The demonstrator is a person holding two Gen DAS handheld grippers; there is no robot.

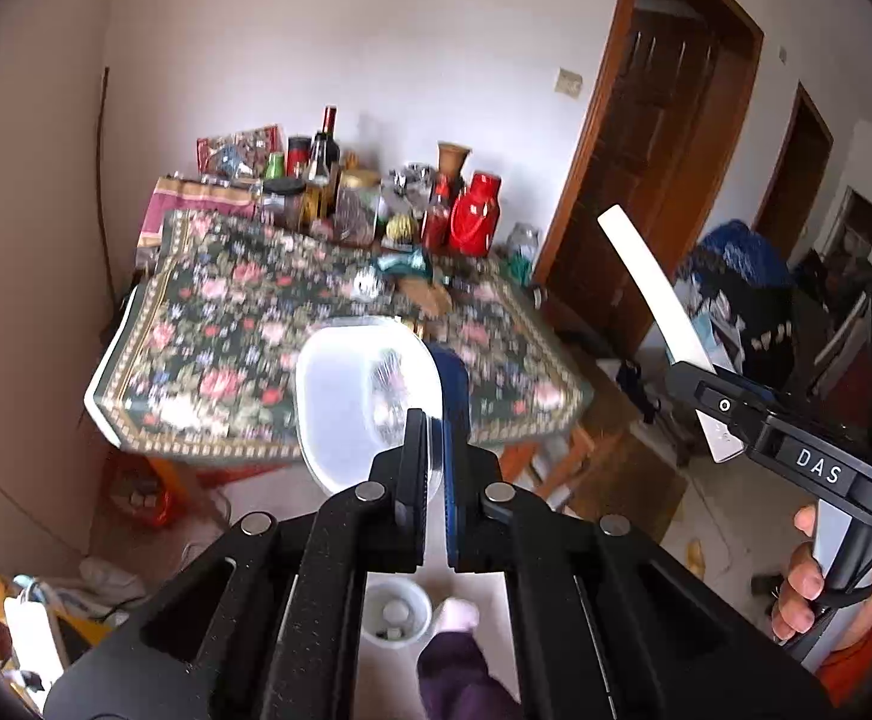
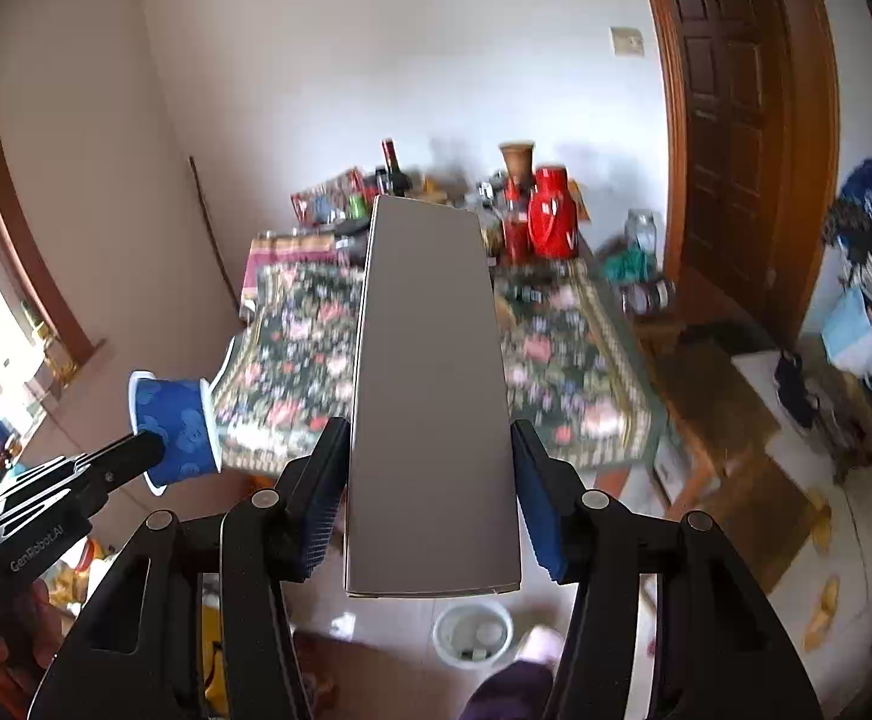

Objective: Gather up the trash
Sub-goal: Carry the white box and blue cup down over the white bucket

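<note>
The trash bin (image 2: 473, 633) sat on the floor below you while your left gripper (image 1: 433, 420) pinched a paper cup (image 2: 175, 429) by its rim and your right gripper (image 2: 430, 480) clamped a long grey box (image 2: 430, 390).

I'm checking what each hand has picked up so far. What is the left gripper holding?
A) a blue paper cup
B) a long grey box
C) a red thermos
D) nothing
A: the left gripper is shut on the rim of the blue paper cup, while the long grey box sits between the fingers of the right gripper.
</note>
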